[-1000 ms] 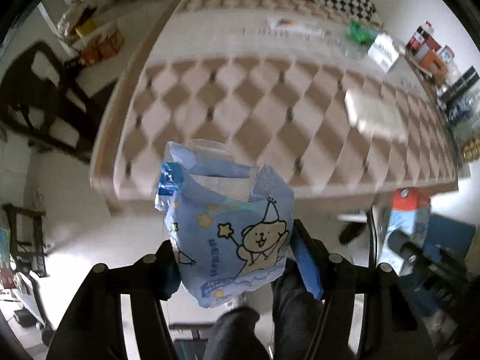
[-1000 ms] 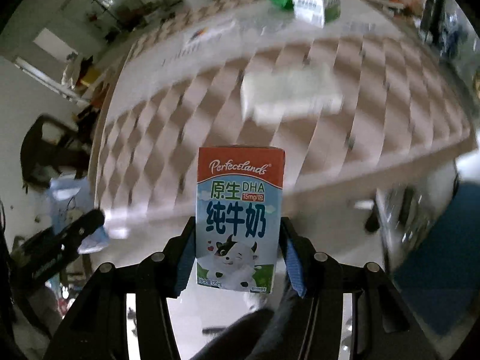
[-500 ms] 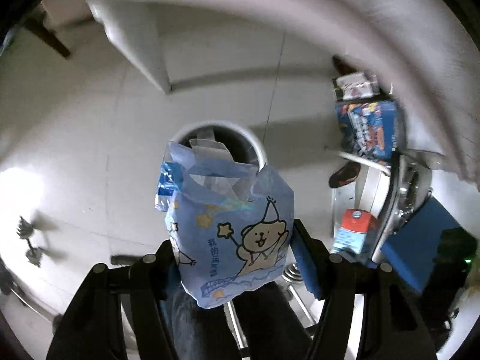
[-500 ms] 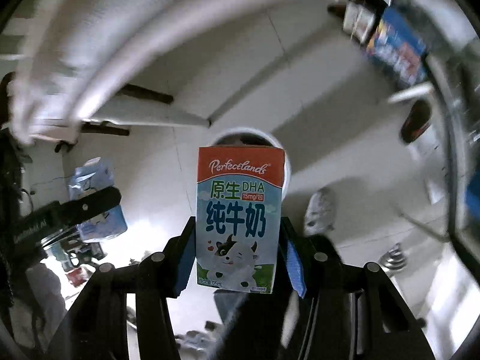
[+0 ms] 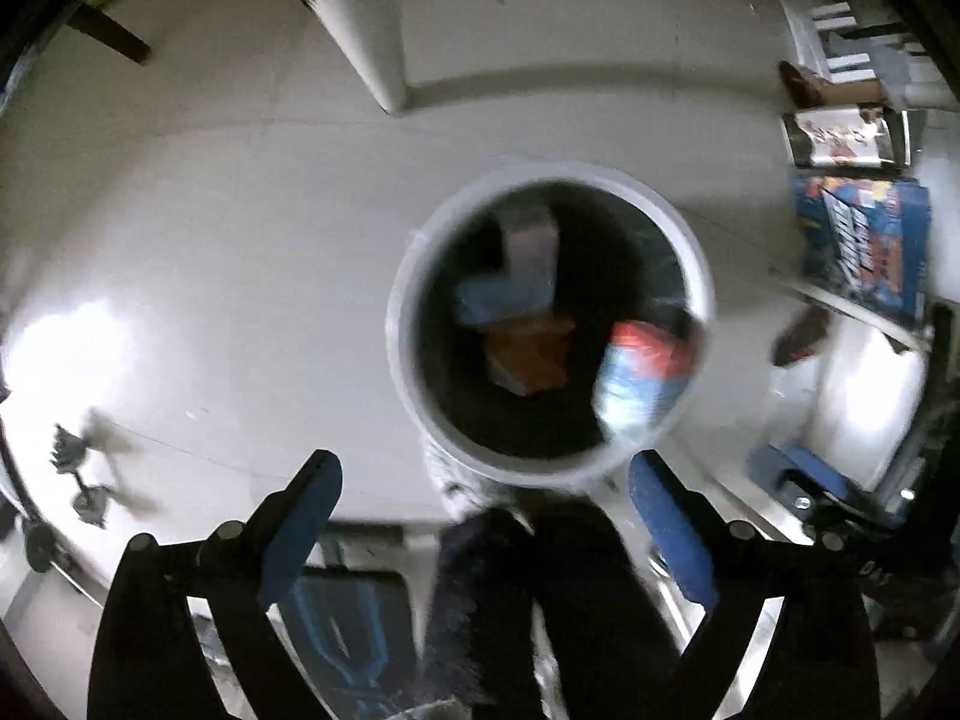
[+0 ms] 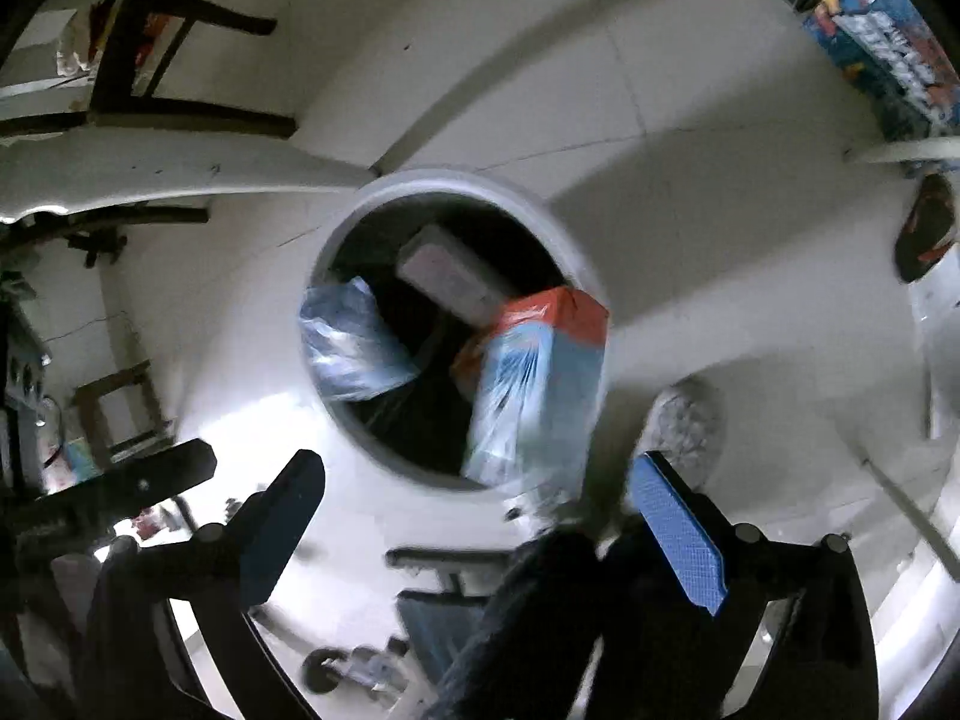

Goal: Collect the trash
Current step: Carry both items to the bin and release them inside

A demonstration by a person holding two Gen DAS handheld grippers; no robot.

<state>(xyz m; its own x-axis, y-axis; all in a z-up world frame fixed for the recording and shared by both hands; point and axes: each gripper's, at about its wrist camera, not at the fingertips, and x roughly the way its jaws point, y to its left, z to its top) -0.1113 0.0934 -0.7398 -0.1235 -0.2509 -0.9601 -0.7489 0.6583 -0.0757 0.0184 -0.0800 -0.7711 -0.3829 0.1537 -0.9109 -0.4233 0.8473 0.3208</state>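
Note:
A round white trash bin stands on the floor below both grippers; it also shows in the right wrist view. My left gripper is open and empty above its near rim. My right gripper is open and empty too. The milk carton, red-topped and blurred, is falling at the bin's right rim; it shows in the left wrist view as well. The blue tissue pack is blurred at the bin's left inside edge. Other trash lies at the bottom.
A white table leg stands beyond the bin. Blue printed boxes and a shelf are at the right. A dark chair frame is at the upper left. A slipper and the person's legs are near the bin.
Both grippers have opened above the bin. The tissue pack and the milk carton have left the jaws and are dropping into the bin. The view has closed in on the bin.

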